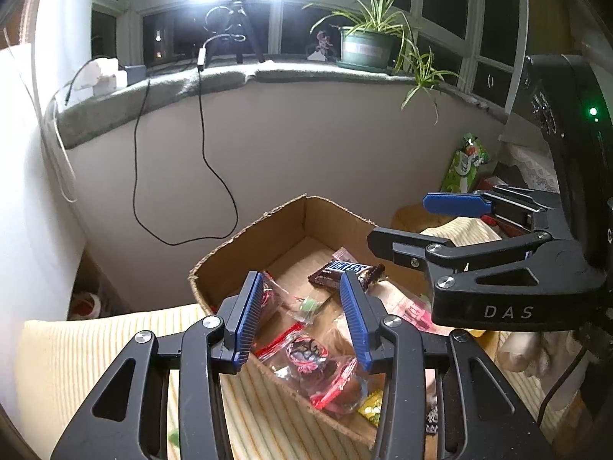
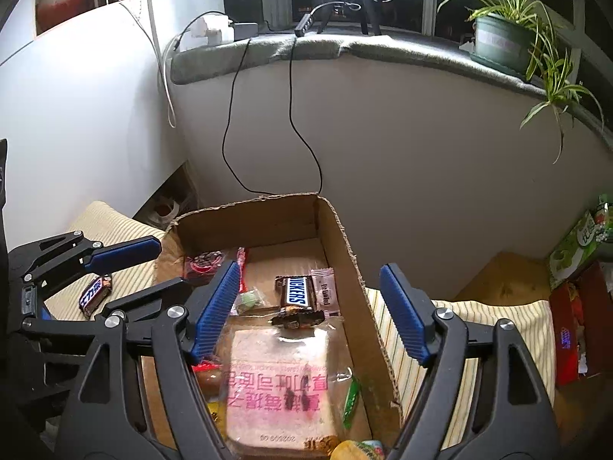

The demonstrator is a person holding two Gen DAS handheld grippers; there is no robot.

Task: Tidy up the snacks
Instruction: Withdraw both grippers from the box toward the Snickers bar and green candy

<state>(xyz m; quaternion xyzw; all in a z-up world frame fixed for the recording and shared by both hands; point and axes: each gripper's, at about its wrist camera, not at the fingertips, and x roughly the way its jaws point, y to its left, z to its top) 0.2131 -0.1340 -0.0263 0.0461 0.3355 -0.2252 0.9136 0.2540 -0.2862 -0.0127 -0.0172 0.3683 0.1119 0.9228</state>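
both tongs hang open and empty over an open cardboard box [image 2: 346, 245]: the left tongs [image 1: 302, 318] above its left side, the right tongs [image 2: 306, 314] above its middle. inside lie a brown snickers bar [image 2: 299, 290], a clear-wrapped bread slice with pink print [image 2: 279, 387] near, and red-edged clear packets [image 1: 306, 352]. another snickers bar [image 2: 94, 294] lies left of the box, on striped cloth [image 1: 95, 349].

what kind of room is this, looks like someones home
Likely a home, by a bay window at night: a potted spider plant on the padded sill, a striped cloth, and a cardboard box of snacks.
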